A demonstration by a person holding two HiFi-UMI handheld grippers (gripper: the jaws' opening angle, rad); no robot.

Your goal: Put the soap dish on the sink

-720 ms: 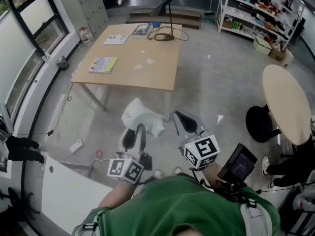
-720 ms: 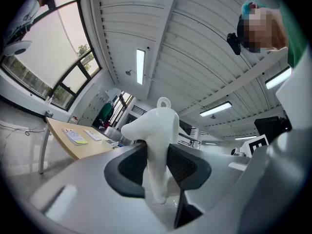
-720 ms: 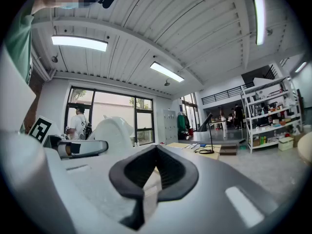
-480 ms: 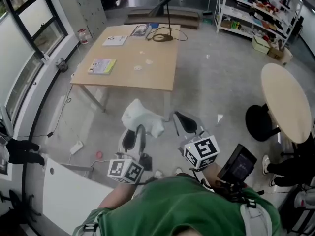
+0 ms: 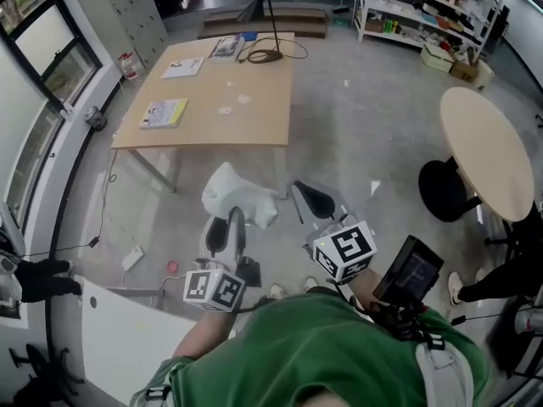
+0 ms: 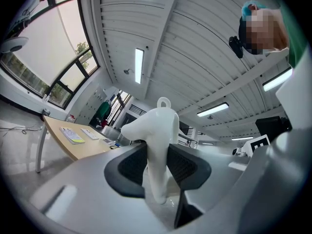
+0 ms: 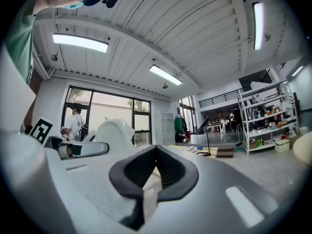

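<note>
The white soap dish (image 5: 237,197) hangs over the grey floor in the head view, and my left gripper (image 5: 227,227) is shut on it. In the left gripper view the soap dish (image 6: 156,145) stands upright between the black pads, with a small ring at its top, and the left gripper (image 6: 158,167) clamps its lower part. My right gripper (image 5: 312,200) is just to the right, level and shut with nothing in it. The right gripper (image 7: 146,179) shows its pads meeting, and the soap dish (image 7: 114,133) appears at its left. No sink is in view.
A wooden table (image 5: 212,108) with papers and a black lamp stands ahead. A round table (image 5: 488,159) is at the right, shelves (image 5: 424,7) at the back right. A white panel (image 5: 127,337) lies at the lower left. A dark screen (image 5: 409,274) sits by the right arm.
The head view has shifted a little, so the tables sit slightly further left. Both grippers keep their pose, the left still holding the soap dish.
</note>
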